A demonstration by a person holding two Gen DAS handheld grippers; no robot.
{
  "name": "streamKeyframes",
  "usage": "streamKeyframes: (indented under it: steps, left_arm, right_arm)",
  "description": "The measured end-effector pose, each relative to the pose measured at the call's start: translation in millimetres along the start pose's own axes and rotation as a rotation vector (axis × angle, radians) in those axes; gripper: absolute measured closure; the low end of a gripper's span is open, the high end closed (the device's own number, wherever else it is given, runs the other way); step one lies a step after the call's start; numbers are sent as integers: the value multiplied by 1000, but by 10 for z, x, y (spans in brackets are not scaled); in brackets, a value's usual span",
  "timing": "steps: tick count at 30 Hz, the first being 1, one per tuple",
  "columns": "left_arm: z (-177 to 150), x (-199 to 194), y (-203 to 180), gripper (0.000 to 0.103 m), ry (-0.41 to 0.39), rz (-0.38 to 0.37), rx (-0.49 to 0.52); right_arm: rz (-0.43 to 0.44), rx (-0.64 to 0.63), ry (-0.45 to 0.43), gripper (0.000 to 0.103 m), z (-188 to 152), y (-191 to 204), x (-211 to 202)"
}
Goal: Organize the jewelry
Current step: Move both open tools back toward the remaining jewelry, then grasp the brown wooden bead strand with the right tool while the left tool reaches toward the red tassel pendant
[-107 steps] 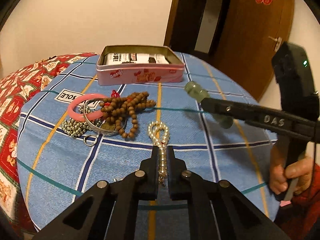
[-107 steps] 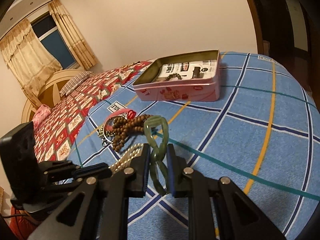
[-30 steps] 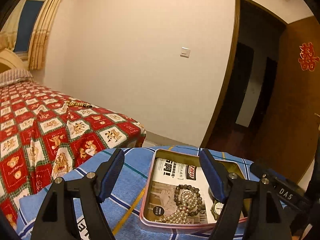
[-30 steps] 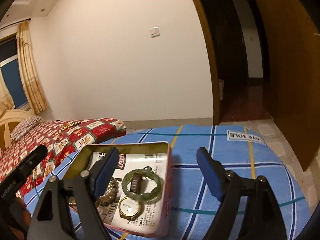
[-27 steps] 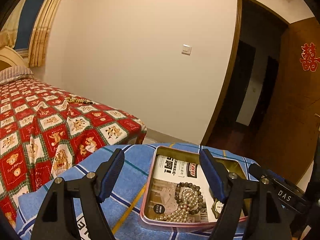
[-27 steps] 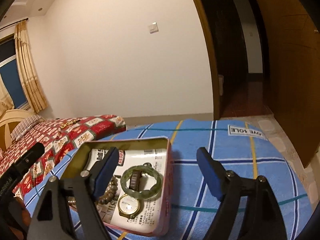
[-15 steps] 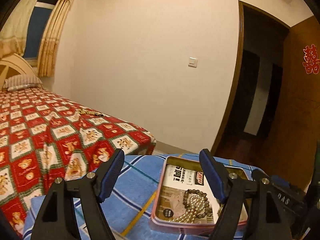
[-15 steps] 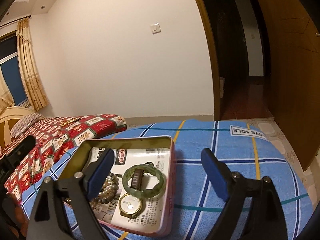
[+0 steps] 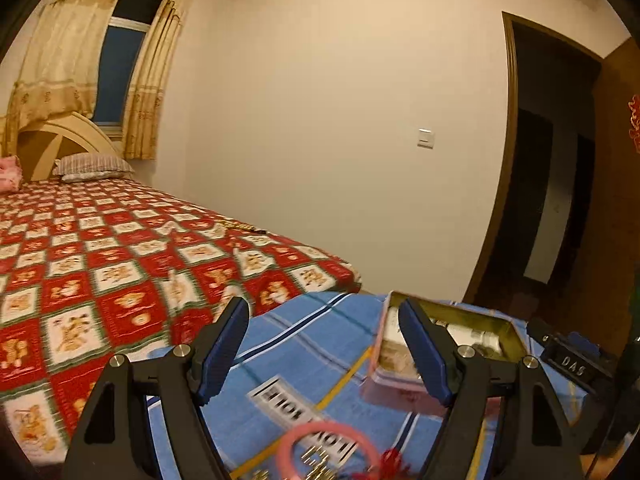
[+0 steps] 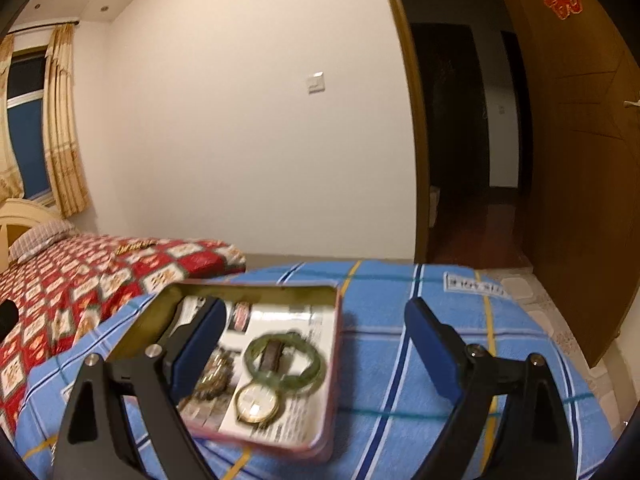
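Hovering above the table, the right gripper has just been opened wider, with nothing pressed between its pads; the left gripper is spread empty. The green bangle lies in the pink tin. The pink bangle at the table's near edge could be knocked off by a careless reach.

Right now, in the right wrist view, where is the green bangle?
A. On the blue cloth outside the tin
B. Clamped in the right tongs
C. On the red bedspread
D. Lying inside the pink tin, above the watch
D: the green bangle lies inside the pink tin, just above the watch; the right tongs stand open, empty.
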State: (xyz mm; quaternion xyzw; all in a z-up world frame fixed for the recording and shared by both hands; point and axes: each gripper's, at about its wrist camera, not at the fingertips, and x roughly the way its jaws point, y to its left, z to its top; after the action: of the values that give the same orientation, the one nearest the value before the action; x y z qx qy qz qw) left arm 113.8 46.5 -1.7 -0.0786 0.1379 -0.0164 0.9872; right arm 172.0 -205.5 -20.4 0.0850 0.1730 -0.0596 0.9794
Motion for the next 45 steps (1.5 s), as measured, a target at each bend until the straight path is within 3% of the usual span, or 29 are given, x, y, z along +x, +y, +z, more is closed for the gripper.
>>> streamKeyframes:
  steps: [4, 9, 15, 17, 23, 25, 32, 38, 45]
  left_arm:
    - [-63, -113, 61, 26, 1, 15, 11]
    - [-93, -254, 248, 26, -6, -7, -112]
    - [-200, -221, 438, 26, 123, -14, -240]
    - [-214, -278, 482, 26, 128, -11, -257]
    - [-114, -505, 403, 26, 52, 82, -36]
    - [-101, -504, 386, 26, 62, 112, 22]
    - [-242, -465, 454, 26, 181, 94, 55]
    - [-269, -508, 463, 26, 197, 78, 51]
    - [-289, -475, 459, 26, 234, 47, 48]
  right_arm:
    - [23, 35, 58, 10, -91, -1, -102]
    - [38, 87, 92, 10, -214, -59, -284]
    - [49, 100, 94, 10, -300, -76, -477]
    - [55, 88, 90, 10, -319, -44, -522]
    - [120, 59, 130, 10, -401, 85, -621]
    - [166, 63, 162, 12, -454, 141, -680]
    - [336, 84, 330, 19, -636, 381, -636]
    - [447, 134, 460, 21, -730, 585, -468]
    - [466, 174, 561, 25, -770, 779, -188]
